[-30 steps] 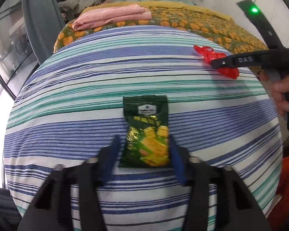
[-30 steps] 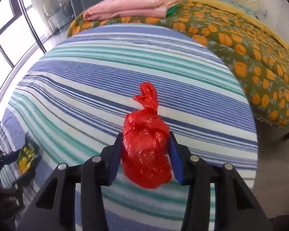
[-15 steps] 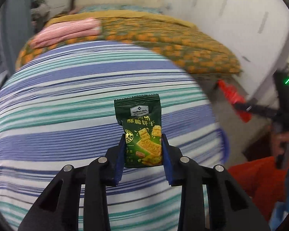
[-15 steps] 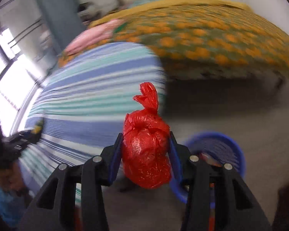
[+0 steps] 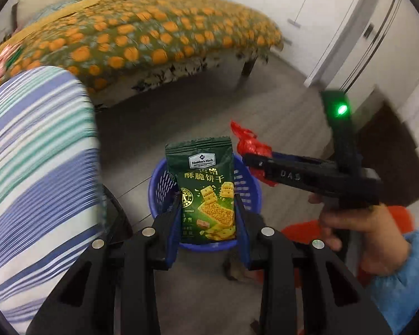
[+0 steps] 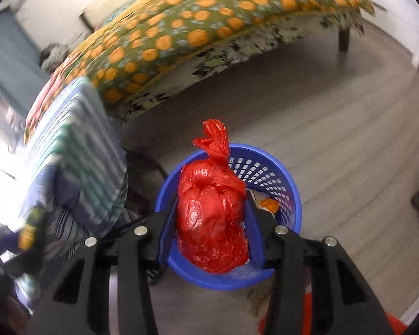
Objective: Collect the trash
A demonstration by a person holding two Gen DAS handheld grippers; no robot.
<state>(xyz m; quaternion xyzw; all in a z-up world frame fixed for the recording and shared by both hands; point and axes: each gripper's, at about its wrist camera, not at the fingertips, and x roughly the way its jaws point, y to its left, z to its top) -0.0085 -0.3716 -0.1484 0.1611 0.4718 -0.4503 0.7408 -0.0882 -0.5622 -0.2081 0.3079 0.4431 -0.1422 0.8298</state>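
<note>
Carrying two pieces of trash over the blue basket [image 6: 289, 192] on the floor beside the striped bed [image 5: 36, 150]: left gripper [image 5: 208, 223] clamped on green cracker packet [image 5: 206, 184], right gripper [image 6: 212, 223] squeezing knotted red bag [image 6: 212, 217]; both held above the rim, presumably so that letting go drops them in; some litter already inside

**Both my wrist cameras look down over one basket**

My left view faces forward and down along its fingers, close above the blue basket [image 5: 247, 195] on the floor. My right view looks steeply down on that basket [image 6: 290, 184] from nearer. Both share the striped table [image 5: 36, 173] and bed [image 6: 209, 25].
</note>
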